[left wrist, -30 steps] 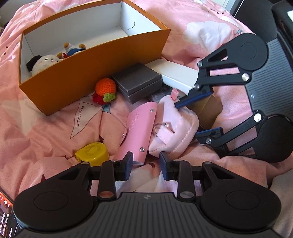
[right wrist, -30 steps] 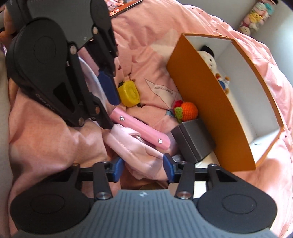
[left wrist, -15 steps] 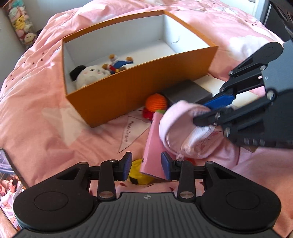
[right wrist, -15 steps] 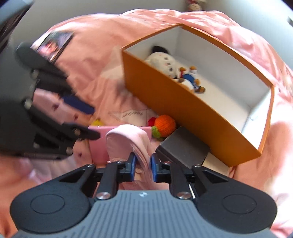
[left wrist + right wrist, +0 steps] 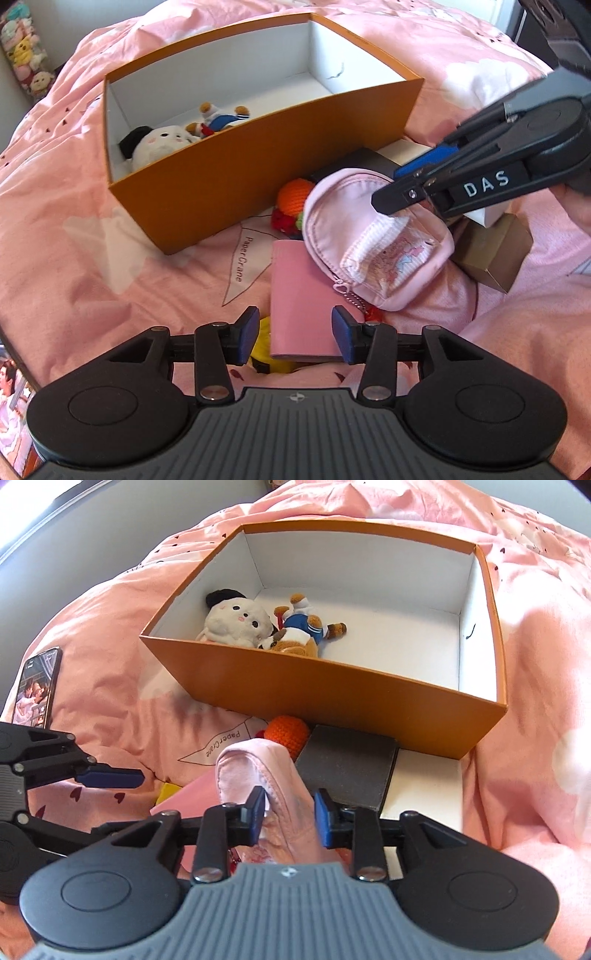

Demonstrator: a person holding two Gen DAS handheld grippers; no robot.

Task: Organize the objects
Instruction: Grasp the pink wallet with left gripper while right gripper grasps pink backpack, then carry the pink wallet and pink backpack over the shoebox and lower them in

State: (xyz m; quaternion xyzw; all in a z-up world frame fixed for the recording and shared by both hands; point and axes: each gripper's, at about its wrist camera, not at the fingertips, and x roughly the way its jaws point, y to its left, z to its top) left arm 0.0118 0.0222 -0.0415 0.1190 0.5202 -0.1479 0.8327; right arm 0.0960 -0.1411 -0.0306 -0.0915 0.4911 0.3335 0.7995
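My right gripper [image 5: 290,818] is shut on a small pink backpack pouch [image 5: 264,775] and holds it above the bed; the pouch shows hanging from it in the left wrist view [image 5: 373,236]. My left gripper [image 5: 293,336] is open and empty, over a pink wallet [image 5: 301,295] and a yellow tape measure [image 5: 264,354]. An orange box [image 5: 332,690] with a white inside holds a white plush [image 5: 232,618] and a small bear toy [image 5: 299,631]. An orange crochet fruit [image 5: 293,195] and a dark grey box [image 5: 347,764] lie by its front wall.
A white flat box [image 5: 428,786] lies beside the grey box. A brown cardboard box [image 5: 495,251] sits at the right. A phone [image 5: 35,686] lies on the pink duvet at the left. Plush toys [image 5: 26,48] line the far wall.
My right gripper closed on the pink pouch and lifted it off the bed, toward the orange box. My left gripper drew back and rose; the wallet now lies uncovered.
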